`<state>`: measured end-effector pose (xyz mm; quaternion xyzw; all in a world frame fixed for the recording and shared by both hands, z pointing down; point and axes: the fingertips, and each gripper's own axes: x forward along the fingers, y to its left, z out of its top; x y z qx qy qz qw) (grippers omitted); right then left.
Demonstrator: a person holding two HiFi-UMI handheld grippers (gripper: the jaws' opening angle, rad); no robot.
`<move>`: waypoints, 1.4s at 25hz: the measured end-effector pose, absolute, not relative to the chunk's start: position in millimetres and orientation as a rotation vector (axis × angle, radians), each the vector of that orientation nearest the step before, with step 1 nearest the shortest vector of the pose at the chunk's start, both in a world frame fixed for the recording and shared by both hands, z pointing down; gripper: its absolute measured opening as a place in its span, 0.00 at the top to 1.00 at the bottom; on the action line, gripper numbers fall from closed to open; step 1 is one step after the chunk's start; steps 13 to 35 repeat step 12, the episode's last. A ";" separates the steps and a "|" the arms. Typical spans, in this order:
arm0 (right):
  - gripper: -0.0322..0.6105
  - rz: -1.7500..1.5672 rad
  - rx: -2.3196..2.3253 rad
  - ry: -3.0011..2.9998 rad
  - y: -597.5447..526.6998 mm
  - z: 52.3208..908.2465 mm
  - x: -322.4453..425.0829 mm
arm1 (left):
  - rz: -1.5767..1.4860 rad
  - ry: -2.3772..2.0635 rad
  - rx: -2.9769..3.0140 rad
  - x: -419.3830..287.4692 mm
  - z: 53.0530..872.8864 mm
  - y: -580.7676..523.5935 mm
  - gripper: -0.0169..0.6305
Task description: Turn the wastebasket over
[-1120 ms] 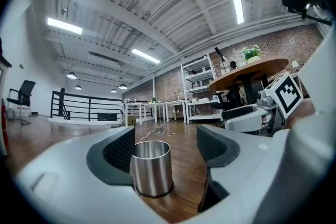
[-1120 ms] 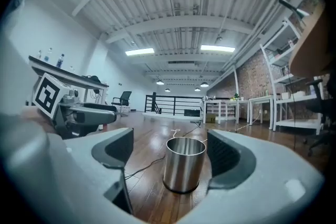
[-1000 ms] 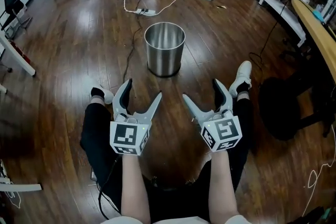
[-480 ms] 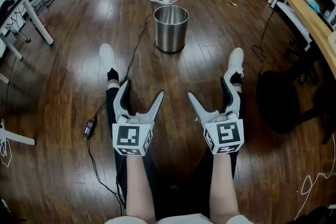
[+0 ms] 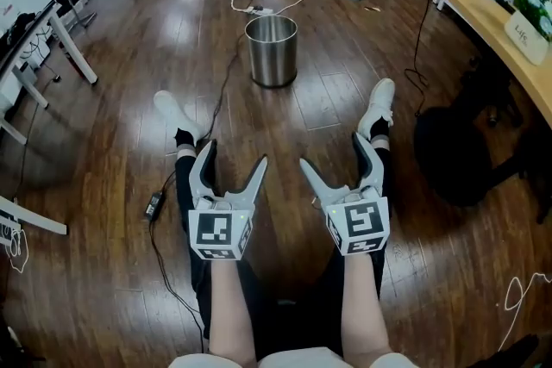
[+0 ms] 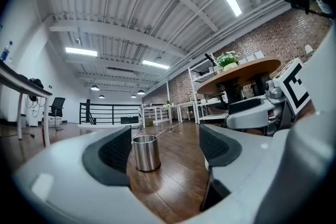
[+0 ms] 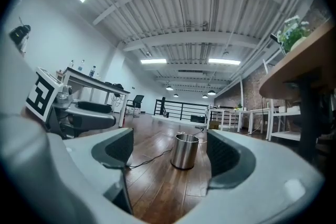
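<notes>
- Left tool (image 5: 234,155), lower left: grey jaws with ribbed dark pads, wide apart and just eased slightly closer, holding nothing.
- Wastebasket (image 5: 272,56): brushed-steel cylinder, upright, mouth up on the glossy plank floor (image 5: 112,142). It has receded from mid-frame to upper middle, likely out of reach for turning.
- Right tool (image 5: 331,151), lower right: equally wide, empty.

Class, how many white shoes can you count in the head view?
2. One shoe sits left of the wastebasket, nearer the person; the other shoe sits right. None seems hidden.
</notes>
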<state>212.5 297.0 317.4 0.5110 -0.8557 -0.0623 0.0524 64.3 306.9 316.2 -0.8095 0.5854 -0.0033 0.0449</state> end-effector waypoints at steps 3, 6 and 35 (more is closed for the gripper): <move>0.30 -0.206 1.560 -2.606 301.5 312.8 213.7 | -0.007 1.791 -2.457 64.6 311.5 312.3 0.34; 0.30 -0.205 1.560 -2.606 303.0 313.8 212.8 | -0.007 1.791 -2.469 65.5 313.9 314.0 0.36; 0.30 -0.219 1.578 -2.599 299.3 311.3 211.7 | 0.013 1.800 -2.458 56.4 311.4 309.5 0.36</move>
